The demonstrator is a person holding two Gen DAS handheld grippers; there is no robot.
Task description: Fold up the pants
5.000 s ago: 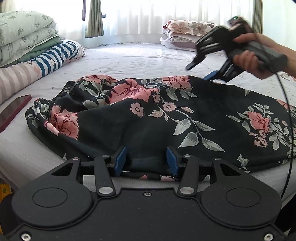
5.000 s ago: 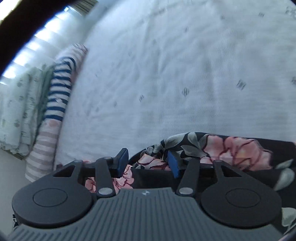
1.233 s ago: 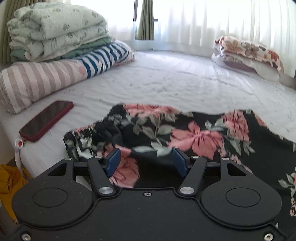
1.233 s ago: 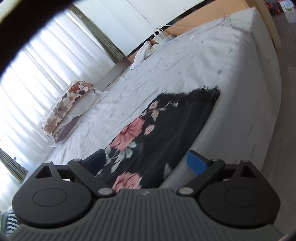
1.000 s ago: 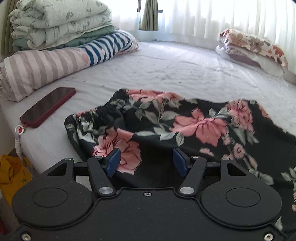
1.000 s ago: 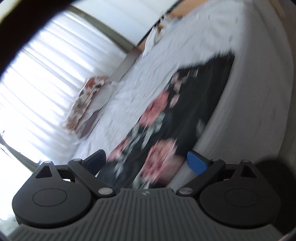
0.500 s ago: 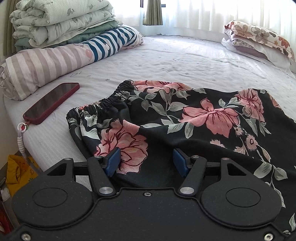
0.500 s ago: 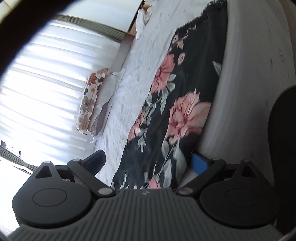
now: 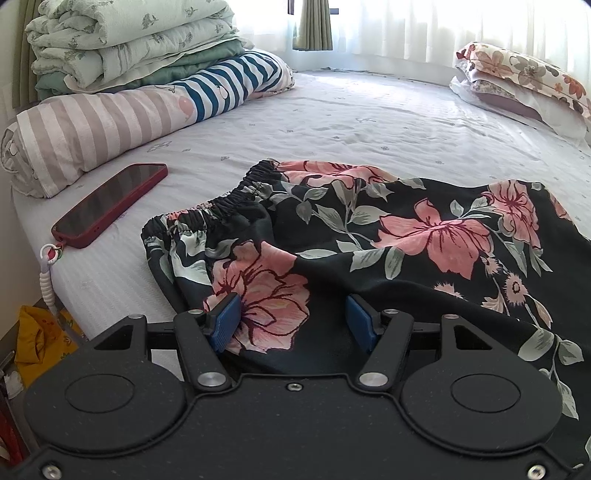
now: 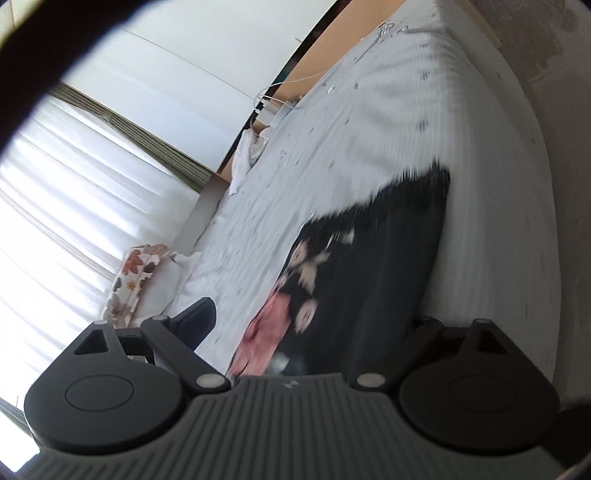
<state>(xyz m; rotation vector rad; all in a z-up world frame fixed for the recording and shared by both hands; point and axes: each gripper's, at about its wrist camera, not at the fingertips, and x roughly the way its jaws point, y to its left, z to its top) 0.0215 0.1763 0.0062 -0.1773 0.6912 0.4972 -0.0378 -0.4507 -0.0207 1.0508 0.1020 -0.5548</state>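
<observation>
Left gripper (image 9: 293, 317) spread over soft floral pants (image 9: 388, 236), phone (image 9: 110, 205) at 10 o'clock; right gripper (image 10: 314, 325) spread, view blurred.

Light source: daylight through the sheer white curtains (image 9: 424, 26), blown out to near white in both views.
Left wrist view: bright, sharp, soft shadows in the folds of the black floral pants (image 9: 406, 240).
Right wrist view: tilted, motion-smeared; pants (image 10: 362, 266) print streaked.
Edges: fisheye bending; dark vignette across the right view's upper left corner.
</observation>
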